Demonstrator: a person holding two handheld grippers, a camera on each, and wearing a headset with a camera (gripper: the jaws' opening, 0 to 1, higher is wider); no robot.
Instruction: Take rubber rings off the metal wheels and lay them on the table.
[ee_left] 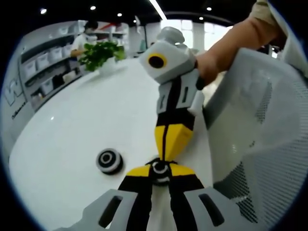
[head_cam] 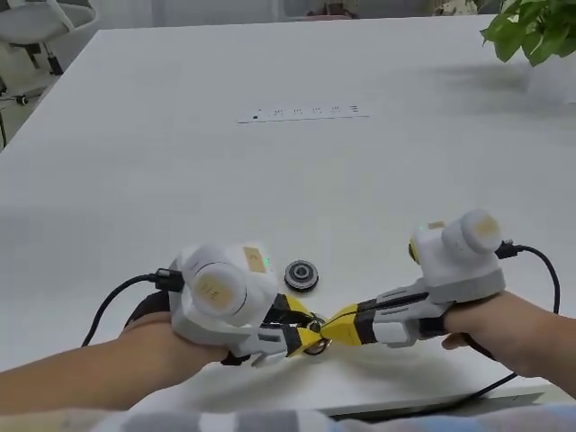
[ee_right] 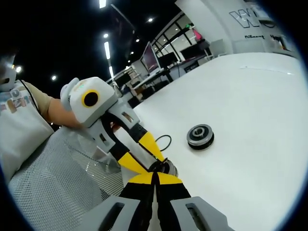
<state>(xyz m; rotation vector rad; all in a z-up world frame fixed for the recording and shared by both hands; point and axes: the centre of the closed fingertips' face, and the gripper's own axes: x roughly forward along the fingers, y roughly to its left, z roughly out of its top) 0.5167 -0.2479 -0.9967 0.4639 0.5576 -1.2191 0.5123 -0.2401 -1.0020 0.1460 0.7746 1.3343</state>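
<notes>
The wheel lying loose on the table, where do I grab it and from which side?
Grip the loose wheel across its rim, coming straight down from above. It lies flat, hub up, a low disc with bare table around it, so jaws can straddle it; from the side they would likely push it.

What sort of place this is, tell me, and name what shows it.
Likely an open office or lab: a large white table with an inset power strip, shelves of storage bins, and monitors on desks behind.
</notes>
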